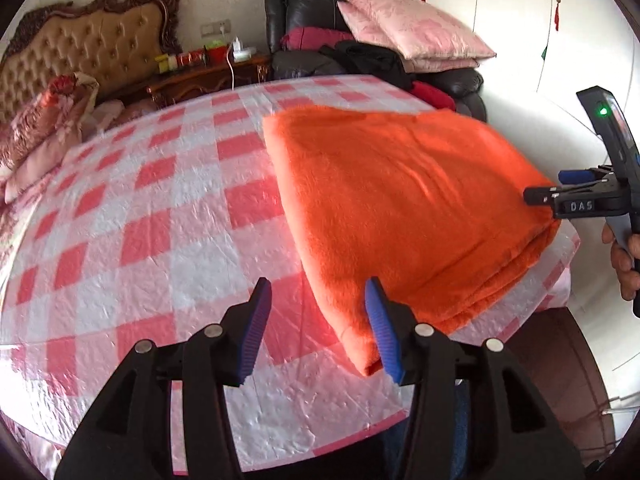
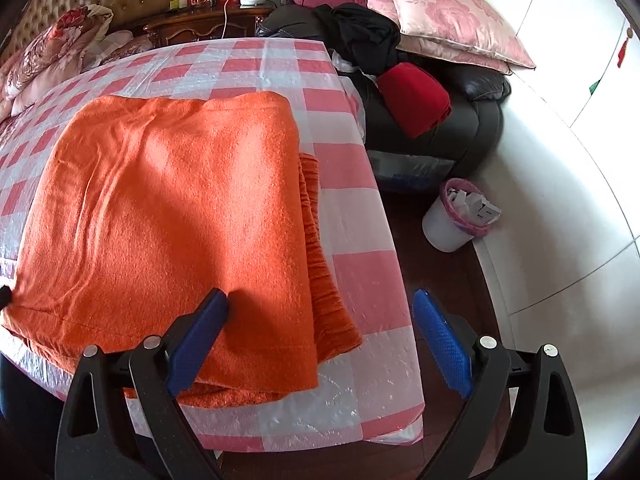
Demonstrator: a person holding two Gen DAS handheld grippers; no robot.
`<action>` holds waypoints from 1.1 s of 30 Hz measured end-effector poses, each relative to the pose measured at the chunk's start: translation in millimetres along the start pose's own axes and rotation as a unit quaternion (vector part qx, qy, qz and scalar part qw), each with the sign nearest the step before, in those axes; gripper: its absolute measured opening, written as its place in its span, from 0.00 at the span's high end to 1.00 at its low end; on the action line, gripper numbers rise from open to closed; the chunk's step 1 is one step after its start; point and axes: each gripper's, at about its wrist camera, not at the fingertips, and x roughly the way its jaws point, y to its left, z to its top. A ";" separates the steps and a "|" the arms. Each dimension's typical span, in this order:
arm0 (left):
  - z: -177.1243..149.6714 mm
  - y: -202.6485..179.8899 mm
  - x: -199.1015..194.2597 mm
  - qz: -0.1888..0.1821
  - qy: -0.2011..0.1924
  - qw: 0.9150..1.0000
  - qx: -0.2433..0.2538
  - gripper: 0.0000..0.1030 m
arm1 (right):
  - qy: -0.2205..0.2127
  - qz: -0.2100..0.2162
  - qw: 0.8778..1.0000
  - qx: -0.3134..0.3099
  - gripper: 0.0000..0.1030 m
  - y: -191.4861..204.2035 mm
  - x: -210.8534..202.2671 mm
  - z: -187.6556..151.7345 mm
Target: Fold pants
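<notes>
The orange fleece pants point(image 1: 404, 208) lie folded in a thick rectangle on the pink-checked bed cover point(image 1: 160, 220). They also show in the right wrist view point(image 2: 172, 216), with a ribbed layer sticking out at their right edge. My left gripper point(image 1: 318, 324) is open and empty, just above the cover at the pants' near left corner. My right gripper point(image 2: 320, 340) is open wide over the pants' near right corner; its left finger rests on the fabric. The right gripper also shows in the left wrist view point(image 1: 544, 198) at the pants' right edge.
A black leather sofa point(image 2: 460, 120) piled with pink pillows point(image 2: 440, 12) and dark and red clothes stands beyond the bed. A white bin point(image 2: 456, 220) stands on the floor right of the bed. A headboard point(image 1: 80, 48) and nightstand point(image 1: 208, 76) are at the back.
</notes>
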 end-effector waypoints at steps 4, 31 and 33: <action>12.4 -15.4 -9.6 -0.034 -0.030 0.999 0.008 0.52 | -0.005 0.019 1.000 0.015 0.12 -1.9 -11.4 11.3; 37.3 -62.4 47.8 -0.027 0.043 0.999 0.018 0.52 | -0.006 0.010 0.999 0.035 0.12 -5.6 24.5 46.5; 37.2 -53.9 47.9 -0.020 0.047 0.999 0.004 0.52 | -0.009 -0.002 0.999 0.031 0.12 -6.8 17.0 39.6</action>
